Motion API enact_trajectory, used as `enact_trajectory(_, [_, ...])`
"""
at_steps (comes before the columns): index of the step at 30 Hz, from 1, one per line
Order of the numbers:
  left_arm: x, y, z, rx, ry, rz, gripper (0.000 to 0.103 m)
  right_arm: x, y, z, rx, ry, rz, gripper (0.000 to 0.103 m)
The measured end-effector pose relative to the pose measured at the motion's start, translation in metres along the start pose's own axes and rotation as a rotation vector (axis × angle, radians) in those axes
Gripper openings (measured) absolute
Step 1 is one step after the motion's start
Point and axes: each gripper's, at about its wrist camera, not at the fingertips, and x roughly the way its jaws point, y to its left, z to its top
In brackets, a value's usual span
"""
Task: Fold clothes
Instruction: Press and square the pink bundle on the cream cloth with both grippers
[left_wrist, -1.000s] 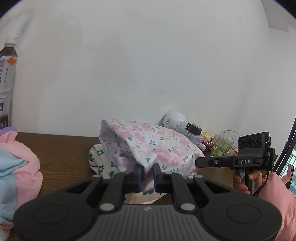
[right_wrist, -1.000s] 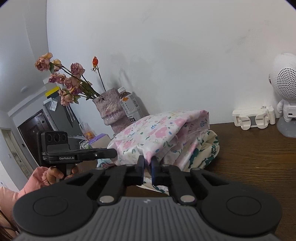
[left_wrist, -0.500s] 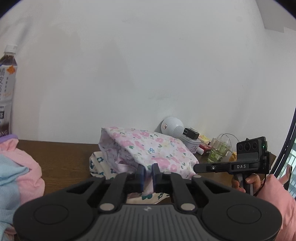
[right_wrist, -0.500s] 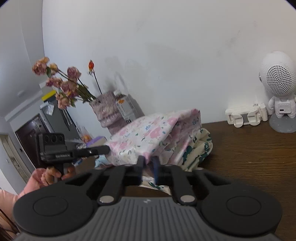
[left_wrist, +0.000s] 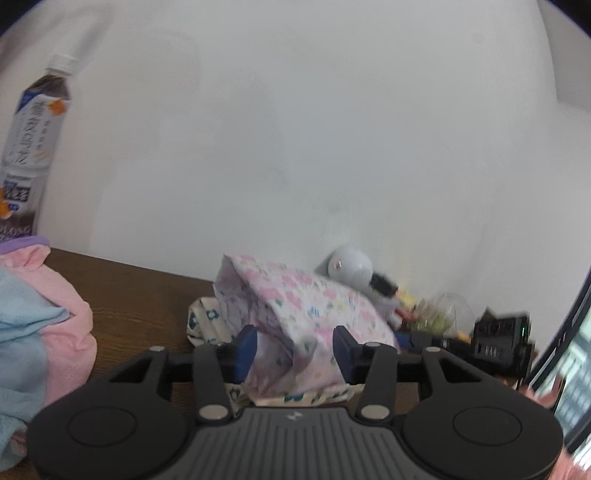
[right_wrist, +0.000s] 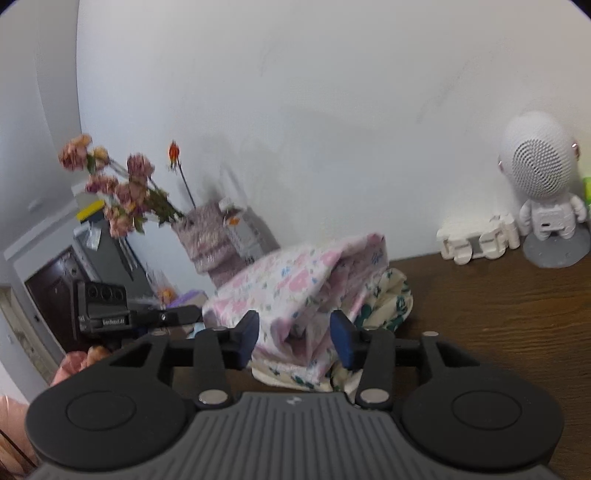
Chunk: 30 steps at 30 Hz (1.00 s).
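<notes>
— Now, item 1: where is the garment?
— Pink floral garment (left_wrist: 295, 310) lies in a bundled heap on the brown worktop (left_wrist: 140, 295), on top of a cream cloth with green flowers (right_wrist: 388, 295), close to the white wall.
— State of each claw?
— Left claw (left_wrist: 293, 349) is released, blue pads spread wide, the floral heap seen between them. Right claw (right_wrist: 293, 339) is likewise released, its pads either side of the heap's near edge. Contact with the fabric cannot be confirmed.
— Surroundings?
— Pink and blue clothes (left_wrist: 40, 332) are piled at the left end, a drink bottle (left_wrist: 29, 147) behind them. 1 vase of dried flowers (right_wrist: 207, 236) stands beside the wall; 1 white astronaut-shaped speaker (right_wrist: 546, 199) stands at the right end.
</notes>
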Motion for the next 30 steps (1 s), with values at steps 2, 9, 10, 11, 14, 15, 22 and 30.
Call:
enact_trajectory(2, [-0.002,0.0,0.001,-0.012,-0.027,0.012,0.042,-0.003,0.001,0.001,0.009,-0.024,-0.014,0.052])
enact_trajectory(9, [0.009,-0.003,-0.002,-0.01,0.009,0.033,0.014,0.007,0.013,0.006,0.001,-0.041,-0.132,0.032])
enact_trajectory(10, [0.01,-0.003,-0.003,-0.008,0.015,0.039,0.014,0.01,0.014,0.006,0.0,-0.031,-0.143,0.03])
enact_trajectory(11, [0.011,-0.002,-0.003,-0.012,0.016,0.04,0.014,0.012,0.013,0.005,0.001,-0.022,-0.151,0.03])
enact_trajectory(14, [0.009,0.002,-0.002,-0.037,0.015,0.04,0.015,0.014,0.01,0.003,0.014,-0.01,-0.162,0.03])
enact_trajectory(15, [0.007,0.004,-0.002,-0.053,0.011,0.036,0.017,0.013,0.009,0.003,0.02,-0.013,-0.16,0.03])
enact_trajectory(22, [-0.007,0.003,0.0,-0.056,-0.02,0.061,0.044,-0.005,0.006,0.005,0.071,-0.09,-0.138,0.048])
enact_trajectory(30, [-0.002,-0.014,-0.008,0.091,0.003,0.083,0.055,-0.011,0.023,0.0,0.043,-0.089,-0.153,0.07])
